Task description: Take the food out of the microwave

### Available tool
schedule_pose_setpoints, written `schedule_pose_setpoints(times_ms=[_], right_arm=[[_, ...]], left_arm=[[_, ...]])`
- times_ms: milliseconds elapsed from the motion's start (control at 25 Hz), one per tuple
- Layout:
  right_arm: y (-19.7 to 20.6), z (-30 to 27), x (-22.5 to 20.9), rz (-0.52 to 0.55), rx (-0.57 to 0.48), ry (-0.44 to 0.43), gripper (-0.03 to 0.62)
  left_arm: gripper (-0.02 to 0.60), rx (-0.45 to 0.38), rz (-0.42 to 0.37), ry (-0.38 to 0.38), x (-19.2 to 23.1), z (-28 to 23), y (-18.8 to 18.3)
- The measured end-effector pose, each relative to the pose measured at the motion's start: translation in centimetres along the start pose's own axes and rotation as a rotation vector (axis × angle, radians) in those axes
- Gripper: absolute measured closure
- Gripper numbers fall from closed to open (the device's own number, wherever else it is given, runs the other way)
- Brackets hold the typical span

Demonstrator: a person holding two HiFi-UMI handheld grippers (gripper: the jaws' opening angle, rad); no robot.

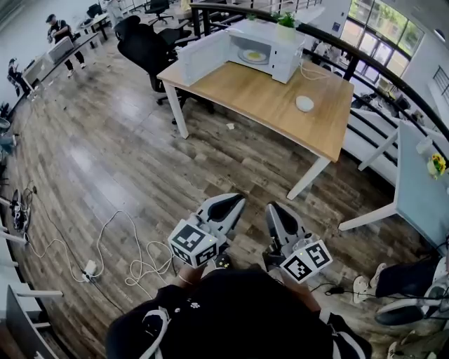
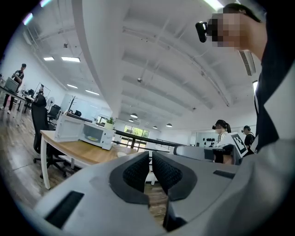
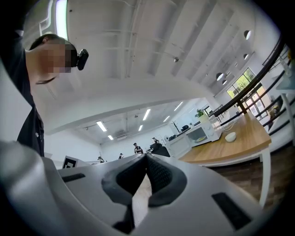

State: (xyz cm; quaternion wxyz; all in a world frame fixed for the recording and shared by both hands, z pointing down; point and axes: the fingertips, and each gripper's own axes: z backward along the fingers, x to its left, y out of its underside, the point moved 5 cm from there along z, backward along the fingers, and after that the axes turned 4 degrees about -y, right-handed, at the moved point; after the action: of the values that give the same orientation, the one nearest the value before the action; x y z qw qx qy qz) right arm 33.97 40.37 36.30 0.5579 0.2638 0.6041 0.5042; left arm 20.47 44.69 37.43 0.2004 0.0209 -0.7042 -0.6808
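A white microwave (image 1: 270, 43) stands at the far end of a wooden table (image 1: 266, 102), its door (image 1: 203, 57) swung open to the left. Inside it lies a plate with yellow food (image 1: 253, 55). The left gripper view also shows the microwave (image 2: 99, 135) and the food (image 2: 93, 138), small and far off. My left gripper (image 1: 228, 205) and right gripper (image 1: 275, 214) are held close to the person's body, over the floor and well short of the table. Both are shut and hold nothing; the left gripper's (image 2: 150, 154) pads stand almost together and the right gripper's (image 3: 146, 156) tips meet.
A small white round object (image 1: 304, 103) lies on the table near its right side. A potted plant (image 1: 286, 21) sits on the microwave. A black office chair (image 1: 147, 45) stands left of the table. White cables (image 1: 119, 245) lie on the floor. A white table (image 1: 421, 189) stands right.
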Motion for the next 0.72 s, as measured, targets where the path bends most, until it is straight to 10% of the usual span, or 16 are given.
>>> schedule_pose_setpoints(times_ms=[720], right_arm=[[2.1, -6.0, 2.1, -0.004, 0.024, -0.034, 0.594]], left_arm=[[0.554, -0.050, 0.013, -0.069, 5.6, 4.2, -0.9]])
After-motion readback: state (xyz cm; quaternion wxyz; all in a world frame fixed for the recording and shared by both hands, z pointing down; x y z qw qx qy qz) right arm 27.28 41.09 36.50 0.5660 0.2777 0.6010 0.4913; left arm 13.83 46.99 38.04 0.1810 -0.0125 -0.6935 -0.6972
